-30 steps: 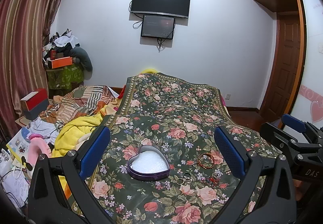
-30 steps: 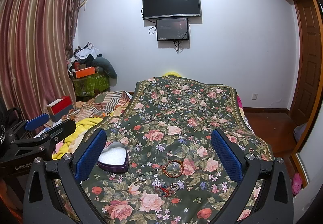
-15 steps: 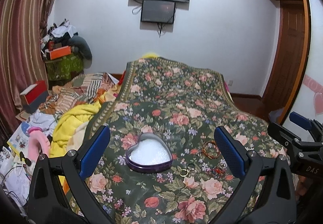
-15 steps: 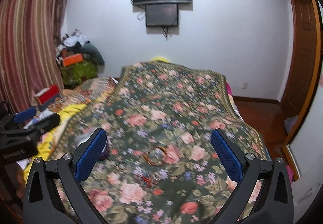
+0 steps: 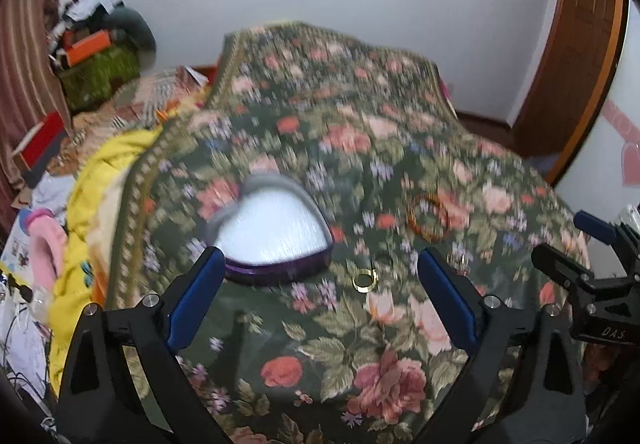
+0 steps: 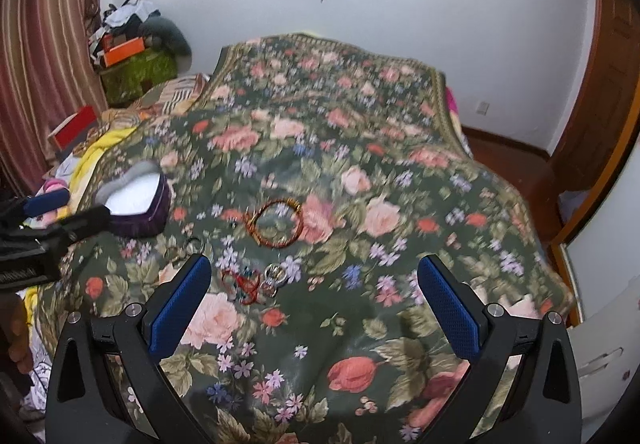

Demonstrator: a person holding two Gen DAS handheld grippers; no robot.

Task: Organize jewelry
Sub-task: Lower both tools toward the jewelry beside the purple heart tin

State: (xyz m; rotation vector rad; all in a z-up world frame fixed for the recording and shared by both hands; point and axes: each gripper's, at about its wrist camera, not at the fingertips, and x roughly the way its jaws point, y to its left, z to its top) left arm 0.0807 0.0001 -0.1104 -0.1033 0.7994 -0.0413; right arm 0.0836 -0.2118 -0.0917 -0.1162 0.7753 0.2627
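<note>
Both the left gripper (image 5: 320, 296) and right gripper (image 6: 314, 302) gape empty above the floral bedspread (image 6: 360, 324), near the thin, probably light gold ring (image 5: 365, 279) (best pinched across its rim).

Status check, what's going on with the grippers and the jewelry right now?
Both grippers open, empty: left, right. Bracelet, gold ring and red cord loose on bedspread; heart box open. Nothing in the way.

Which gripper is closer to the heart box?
Left. The left gripper hangs right in front of the heart box, one finger at its near edge. The right gripper sits off to the box's right, over the red string.
</note>
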